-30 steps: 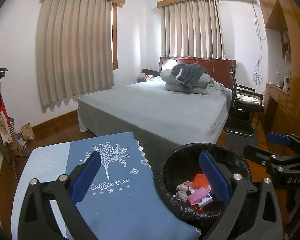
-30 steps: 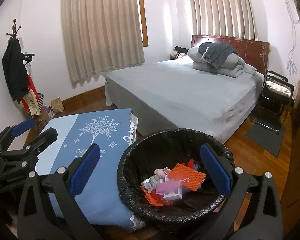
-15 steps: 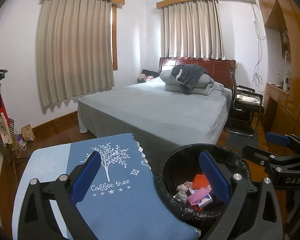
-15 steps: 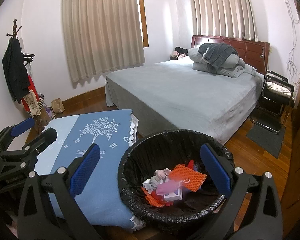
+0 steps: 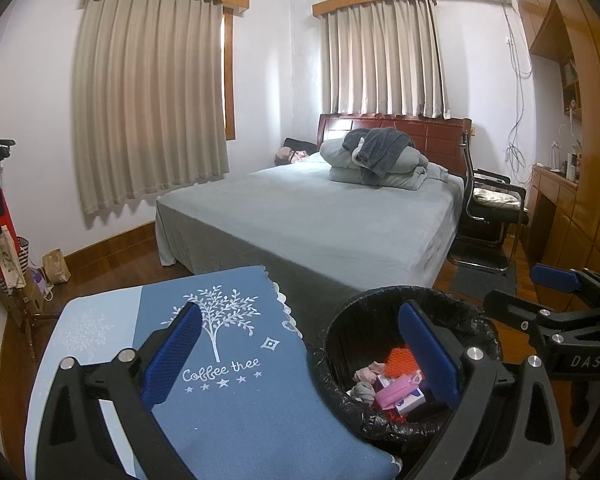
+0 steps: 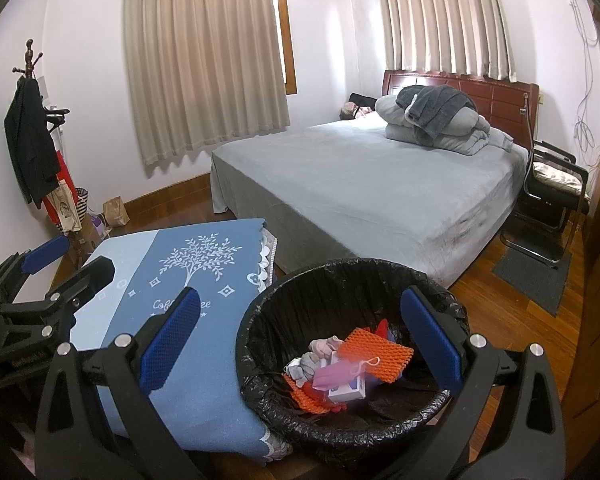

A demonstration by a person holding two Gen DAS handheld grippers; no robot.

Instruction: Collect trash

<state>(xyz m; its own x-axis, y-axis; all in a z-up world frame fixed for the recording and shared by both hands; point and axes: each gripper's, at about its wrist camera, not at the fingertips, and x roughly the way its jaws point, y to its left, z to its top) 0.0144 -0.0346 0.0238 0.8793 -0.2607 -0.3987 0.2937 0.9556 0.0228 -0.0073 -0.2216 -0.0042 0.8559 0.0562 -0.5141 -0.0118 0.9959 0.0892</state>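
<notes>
A round bin lined with a black bag stands on the floor beside a small table. Inside lie trash pieces: orange foam netting, a pink wrapper, a small white box and crumpled grey-pink tissue. My right gripper hangs open above the bin's left rim, empty. My left gripper is open and empty over the table edge and bin. Each gripper shows in the other's view: the right gripper, the left gripper.
The table wears a blue "Coffee tree" cloth. Beyond it stands a bed with grey cover and folded bedding. A black chair and floor mat sit right; a coat rack and bags stand left.
Both views have shifted only slightly; the grippers stay open and the trash in the bin lies as before.
</notes>
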